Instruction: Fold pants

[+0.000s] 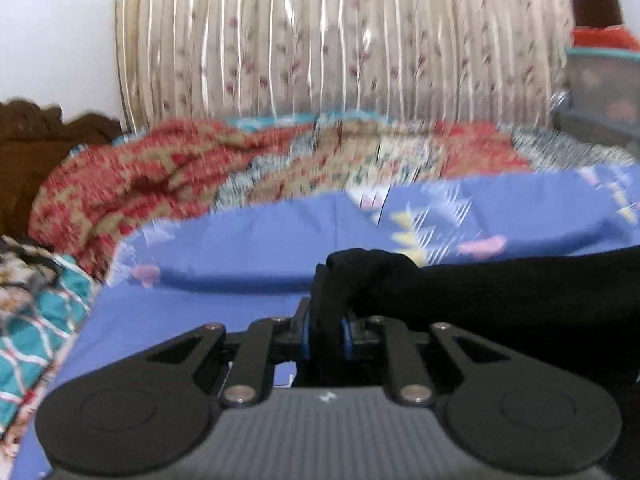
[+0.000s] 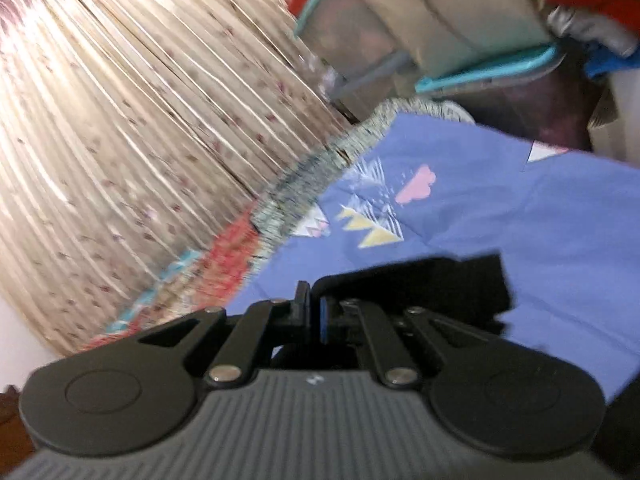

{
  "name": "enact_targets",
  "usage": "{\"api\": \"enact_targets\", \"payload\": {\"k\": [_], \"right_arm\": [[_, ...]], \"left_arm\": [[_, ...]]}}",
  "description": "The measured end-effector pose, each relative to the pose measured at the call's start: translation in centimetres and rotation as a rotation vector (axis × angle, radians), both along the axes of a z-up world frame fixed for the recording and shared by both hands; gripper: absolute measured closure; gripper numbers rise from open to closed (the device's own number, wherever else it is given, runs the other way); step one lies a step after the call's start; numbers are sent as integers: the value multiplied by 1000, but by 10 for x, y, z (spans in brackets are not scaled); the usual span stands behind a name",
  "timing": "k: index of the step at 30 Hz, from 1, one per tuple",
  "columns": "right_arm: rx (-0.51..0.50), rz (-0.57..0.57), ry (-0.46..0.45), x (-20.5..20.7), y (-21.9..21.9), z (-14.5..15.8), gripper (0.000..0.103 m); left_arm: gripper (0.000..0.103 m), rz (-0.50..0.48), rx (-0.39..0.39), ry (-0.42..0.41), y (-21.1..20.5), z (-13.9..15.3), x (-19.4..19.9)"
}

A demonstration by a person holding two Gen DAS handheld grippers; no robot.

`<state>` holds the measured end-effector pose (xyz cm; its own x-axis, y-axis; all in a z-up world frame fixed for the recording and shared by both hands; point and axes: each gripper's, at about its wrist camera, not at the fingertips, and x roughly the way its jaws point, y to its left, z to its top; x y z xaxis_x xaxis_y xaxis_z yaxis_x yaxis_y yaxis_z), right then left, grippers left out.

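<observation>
The black pants (image 1: 520, 300) hang lifted above the blue patterned bedsheet (image 1: 248, 240). In the left wrist view, my left gripper (image 1: 326, 332) is shut on a bunched fold of them, and the cloth stretches away to the right. In the right wrist view, which is tilted, my right gripper (image 2: 315, 316) is shut on another edge of the black pants (image 2: 420, 284). A flap of that edge sticks out to the right over the blue bedsheet (image 2: 520, 220). Both views are blurred by motion.
A red and tan patterned blanket (image 1: 160, 176) lies heaped along the far side of the bed, below a flowered curtain (image 1: 320, 40). A teal patterned cloth (image 1: 36, 320) lies at the left edge. Teal-rimmed storage boxes (image 2: 352, 28) with clothes stand at the right, and a dark wooden headboard (image 1: 24, 148) at the left.
</observation>
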<state>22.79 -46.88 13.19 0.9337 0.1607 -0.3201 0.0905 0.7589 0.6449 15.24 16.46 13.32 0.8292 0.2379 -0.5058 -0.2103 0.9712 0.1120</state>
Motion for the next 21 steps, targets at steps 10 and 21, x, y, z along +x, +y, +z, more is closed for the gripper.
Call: {"api": "enact_targets", "payload": {"k": [10,21], "right_arm": [[-64,69,256,70,50,-98,54],[7,213,244,-65,29,-113,53]], "left_arm": [[44,76,-98,185,25,-83,37],[0,128,-523,117,67,-50,-144]]}}
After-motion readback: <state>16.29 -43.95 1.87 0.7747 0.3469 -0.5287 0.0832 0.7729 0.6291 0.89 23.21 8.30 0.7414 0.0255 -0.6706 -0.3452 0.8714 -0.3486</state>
